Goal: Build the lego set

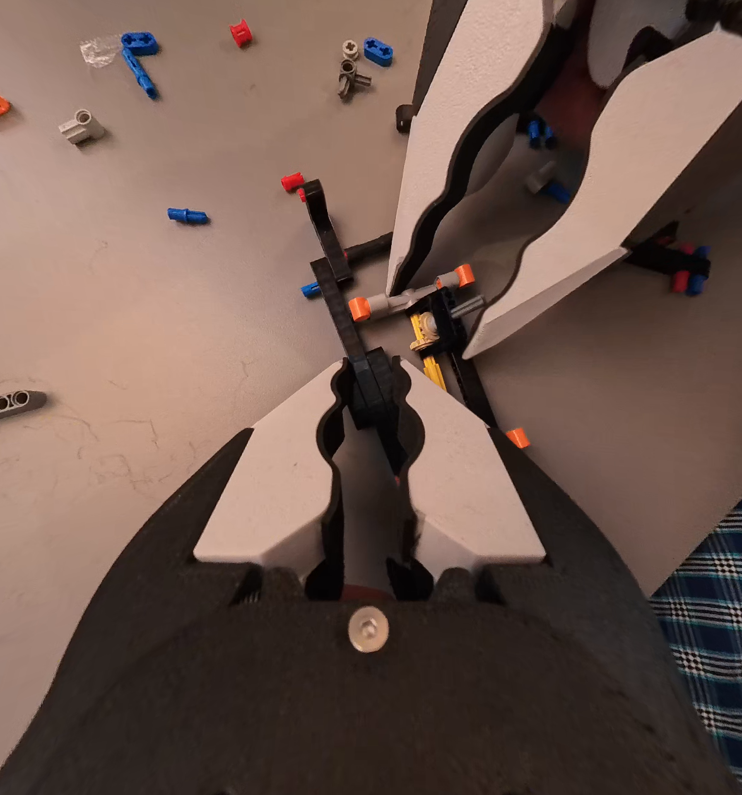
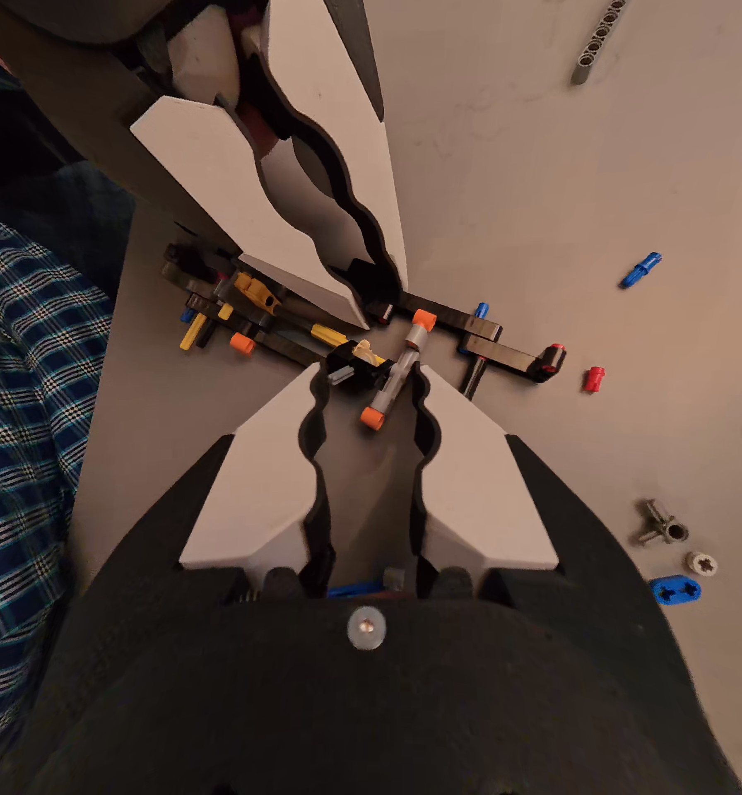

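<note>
black beam (image 1: 371,389) lengthwise in left gripper (image 1: 372,365)

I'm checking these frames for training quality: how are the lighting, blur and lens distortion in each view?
Left wrist view: warm, dim light with soft shadows; fisheye bending toward the edges; loose parts like the red bush stay sharp, while the plaid cloth at the edge smears. Right wrist view: same warm cast, darker left side; the grey axle with orange ends is crisp, and the hand-held gripper body is softly blurred.

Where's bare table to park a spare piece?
Free: the stretch between the grey holed beam and blue pin; also right of the assembly, toward the plaid cloth. Crowded: around both tongs, and the far scatter.
</note>
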A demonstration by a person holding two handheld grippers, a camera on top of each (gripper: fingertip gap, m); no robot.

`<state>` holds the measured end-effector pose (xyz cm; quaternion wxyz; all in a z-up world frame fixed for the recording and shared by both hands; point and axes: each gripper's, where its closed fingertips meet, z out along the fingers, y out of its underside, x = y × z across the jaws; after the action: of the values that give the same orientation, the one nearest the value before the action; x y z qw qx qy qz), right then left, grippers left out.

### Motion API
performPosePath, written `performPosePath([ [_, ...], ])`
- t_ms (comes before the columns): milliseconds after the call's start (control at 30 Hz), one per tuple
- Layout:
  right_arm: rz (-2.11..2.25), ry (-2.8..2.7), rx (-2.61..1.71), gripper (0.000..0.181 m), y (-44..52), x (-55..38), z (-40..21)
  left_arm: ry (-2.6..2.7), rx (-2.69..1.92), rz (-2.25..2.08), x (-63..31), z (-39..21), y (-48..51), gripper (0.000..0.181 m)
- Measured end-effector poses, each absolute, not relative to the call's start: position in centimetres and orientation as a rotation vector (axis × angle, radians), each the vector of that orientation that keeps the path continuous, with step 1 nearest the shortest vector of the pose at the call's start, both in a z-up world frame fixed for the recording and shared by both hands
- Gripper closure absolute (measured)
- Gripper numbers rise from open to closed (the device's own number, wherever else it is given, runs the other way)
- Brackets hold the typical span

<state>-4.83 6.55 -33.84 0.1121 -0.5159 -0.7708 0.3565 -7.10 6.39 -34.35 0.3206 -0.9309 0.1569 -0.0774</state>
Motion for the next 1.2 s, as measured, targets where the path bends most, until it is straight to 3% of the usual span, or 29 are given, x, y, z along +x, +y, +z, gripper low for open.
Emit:
performPosePath([
  [1033, 1.018, -2.384, -1.588, 0.146, 6.6, -4.9, -33.7, 0.392, -2.435, -0.262, -7.2, -34.3, 6.2, 0.163],
  [1200, 1.036, -2.365, -1.582, 0.146, 6.6, -4.8, -33.7, 0.474, -2.444, -0.292, -7.1, -33.6, 4.9, 0.144],
])
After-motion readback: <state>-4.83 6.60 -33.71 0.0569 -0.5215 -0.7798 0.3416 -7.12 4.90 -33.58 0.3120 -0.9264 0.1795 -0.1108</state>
